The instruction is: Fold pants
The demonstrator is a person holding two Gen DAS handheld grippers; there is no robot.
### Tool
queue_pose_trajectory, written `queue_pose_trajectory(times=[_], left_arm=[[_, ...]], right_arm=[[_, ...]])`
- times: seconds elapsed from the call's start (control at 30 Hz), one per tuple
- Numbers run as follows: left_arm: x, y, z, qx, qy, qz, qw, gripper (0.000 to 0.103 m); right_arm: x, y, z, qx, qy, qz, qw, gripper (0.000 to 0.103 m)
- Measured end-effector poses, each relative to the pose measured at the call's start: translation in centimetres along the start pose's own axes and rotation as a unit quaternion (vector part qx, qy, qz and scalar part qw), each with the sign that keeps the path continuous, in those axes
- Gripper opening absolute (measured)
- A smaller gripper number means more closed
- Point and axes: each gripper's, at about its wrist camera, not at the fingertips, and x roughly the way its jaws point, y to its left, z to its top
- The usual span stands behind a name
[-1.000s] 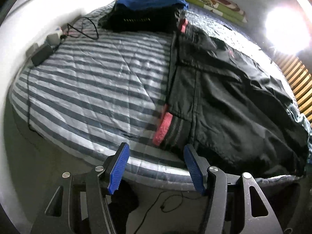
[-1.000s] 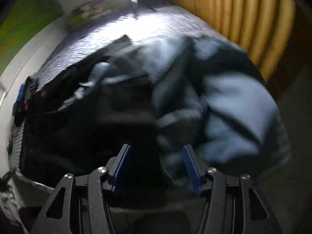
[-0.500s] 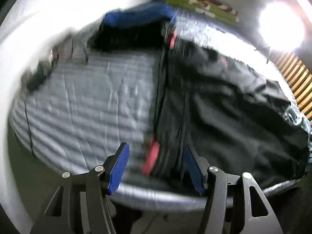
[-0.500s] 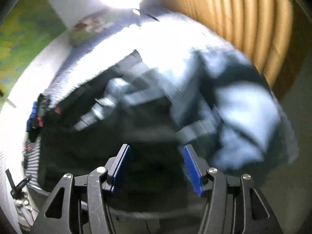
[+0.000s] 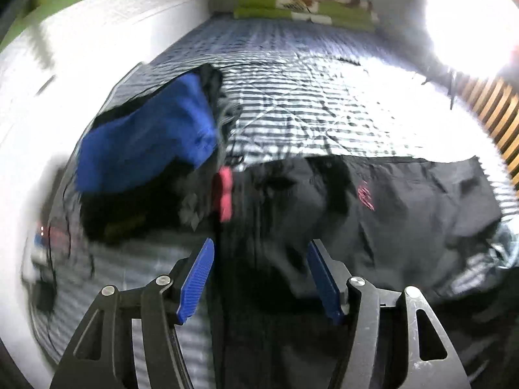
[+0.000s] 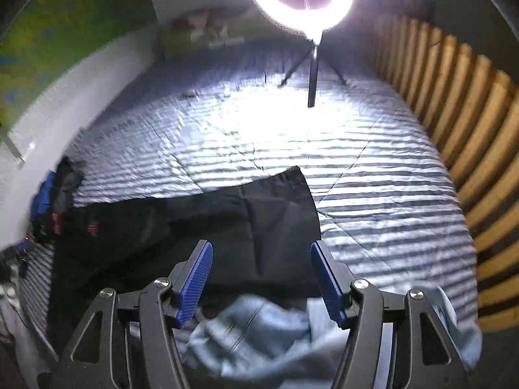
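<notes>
Striped bedding [image 6: 373, 201] covers the bed from the white wall to the slatted wooden panel [image 6: 460, 103], lit hard by a ring light [image 6: 301, 0] on a small tripod. Black pants [image 6: 201, 227] lie flat across the near part of the bed, with a small red mark [image 5: 366, 197] on the cloth. A stack of folded clothes [image 5: 146, 149] (blue on top) sits beside them near the wall. Pale blue fabric [image 6: 259, 340] bunches below the right gripper [image 6: 261, 280], whose fingers are spreading wider, nothing between them. The left gripper [image 5: 259, 278] hangs over the pants, fingers apart and empty.
</notes>
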Motion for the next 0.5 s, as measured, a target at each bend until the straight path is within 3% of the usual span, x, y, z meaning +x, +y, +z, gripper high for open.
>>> queue_pose_trajectory(times=[0.13,0.23,0.4,0.5], left_arm=[[5.0,-2.6,3.9,0.065,0.033,0.036,0.9967,0.064],[7.5,-3.4,6.0,0.124,0.041,0.067,0.9891,0.065],[12.3,-1.2,7.3,0.136,0.082,0.079,0.9842,0.067],[13.6,-1.0,7.3,0.145,0.077,0.07,0.9839,0.067]], right_arm=[[5.4,-2.1,1.7,0.019,0.032,0.002,0.999,0.059],[8.2,-3.7,3.2,0.034,0.051,0.031,0.998,0.059],[11.3,-4.5,5.7,0.008,0.058,0.035,0.998,0.063],[12.7,-5.2,6.5,0.009,0.059,0.051,0.997,0.063]])
